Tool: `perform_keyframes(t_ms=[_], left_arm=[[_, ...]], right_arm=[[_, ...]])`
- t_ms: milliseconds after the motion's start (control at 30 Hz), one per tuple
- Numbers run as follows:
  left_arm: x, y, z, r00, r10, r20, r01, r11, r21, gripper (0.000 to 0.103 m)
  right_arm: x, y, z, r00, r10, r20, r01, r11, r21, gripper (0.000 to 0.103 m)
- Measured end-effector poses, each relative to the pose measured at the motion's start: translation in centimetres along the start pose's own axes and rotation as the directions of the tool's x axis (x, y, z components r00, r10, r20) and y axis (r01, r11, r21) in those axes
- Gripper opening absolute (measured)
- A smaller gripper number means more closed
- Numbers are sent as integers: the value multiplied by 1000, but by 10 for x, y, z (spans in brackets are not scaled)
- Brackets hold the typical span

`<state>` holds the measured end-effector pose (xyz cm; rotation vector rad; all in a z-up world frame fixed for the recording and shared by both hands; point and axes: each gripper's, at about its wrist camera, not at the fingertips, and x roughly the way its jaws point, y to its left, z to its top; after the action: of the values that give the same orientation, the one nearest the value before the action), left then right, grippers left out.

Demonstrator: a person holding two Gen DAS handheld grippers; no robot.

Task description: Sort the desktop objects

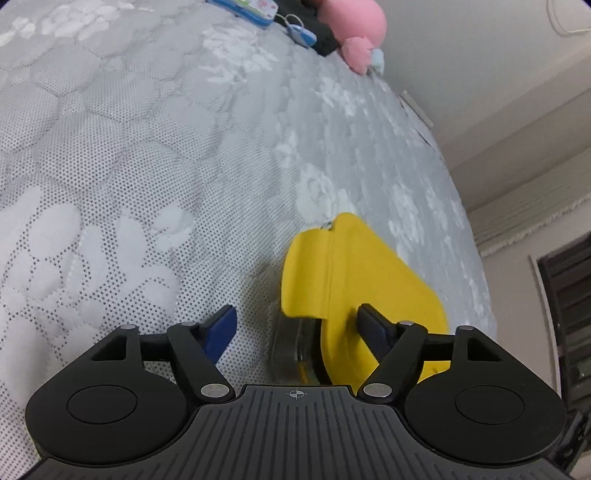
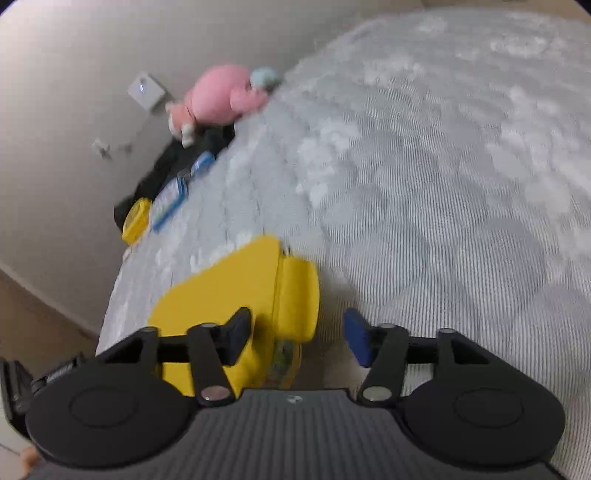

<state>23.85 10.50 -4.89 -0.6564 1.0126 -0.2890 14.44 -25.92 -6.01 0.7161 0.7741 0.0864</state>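
A clear container with a yellow lid [image 1: 369, 273] and a hinged flap lies on the grey quilted mattress [image 1: 129, 166]. My left gripper [image 1: 295, 314] hangs over its near end. Its right finger sits above the lid, while its left finger hovers over bare mattress, clear of the container wall [image 1: 291, 350]. The pads press on nothing, so it is open. In the blurred right wrist view the same kind of yellow lid [image 2: 229, 284] lies under my right gripper [image 2: 297, 314]. There the left finger is over the lid and the right finger is off its flap edge, also open.
A pink plush toy [image 1: 354, 26] [image 2: 221, 96] lies at the mattress's far edge on dark cloth [image 2: 173, 162]. Beside it are a blue tin [image 1: 247, 9] [image 2: 170, 195] and a small yellow object [image 2: 136, 221]. Just beyond the container the mattress edge drops to the floor and the wall.
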Motion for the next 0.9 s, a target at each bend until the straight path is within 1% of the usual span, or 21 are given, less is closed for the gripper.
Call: perform_keyframes(t_ms=[100, 167, 200, 300, 433, 533, 600, 633, 667, 733, 767, 800, 900], left_arm=[[0, 1, -1, 1000, 2, -10, -2, 1000, 0, 78], [0, 2, -4, 1000, -9, -22, 8, 1000, -10, 77], [0, 1, -6, 1000, -11, -24, 11, 1000, -9, 77], [-1, -5, -12, 1000, -10, -25, 10, 1000, 7, 75], [-1, -14, -24, 999, -20, -40, 20, 1000, 16, 74], [-3, -16, -32, 999, -28, -44, 28, 1000, -2, 74], [-5, -17, -36, 998, -42, -47, 42, 999, -2, 73], [-5, -18, -37, 997, -57, -50, 57, 998, 2, 72], [-4, -18, -36, 995, -82, -56, 82, 997, 5, 75], [-3, -22, -36, 995, -78, -54, 80, 996, 26, 76], [-2, -25, -37, 995, -79, -55, 81, 996, 45, 79], [-2, -27, -37, 995, -80, -57, 83, 994, 64, 81], [-4, -30, -38, 993, -96, -62, 101, 992, 77, 84]], right_arm=[[2, -6, -5, 998, 48, -31, -47, 998, 49, 52], [1, -4, -3, 998, 59, -34, -58, 998, 38, 41], [1, -2, -2, 998, 60, -33, -60, 998, 23, 40], [-1, 5, -4, 999, 37, -13, -37, 998, -44, 40], [0, 1, 2, 999, 35, -4, -35, 999, -37, 40], [-1, 3, -1, 1000, 28, 3, -28, 998, -57, 41], [-1, 8, -4, 999, 34, -13, -35, 997, -67, 41], [-2, 12, -7, 999, 30, -17, -31, 997, -72, 43], [-3, 15, -11, 1000, 16, -4, -16, 996, -92, 44], [-5, 21, -16, 1000, -2, 16, 3, 992, -126, 45], [-5, 22, -17, 1000, -4, 21, 7, 991, -135, 45], [-5, 20, -15, 1000, 2, 17, 0, 992, -127, 45], [-6, 11, -10, 1000, 30, -1, -30, 996, -82, 45]])
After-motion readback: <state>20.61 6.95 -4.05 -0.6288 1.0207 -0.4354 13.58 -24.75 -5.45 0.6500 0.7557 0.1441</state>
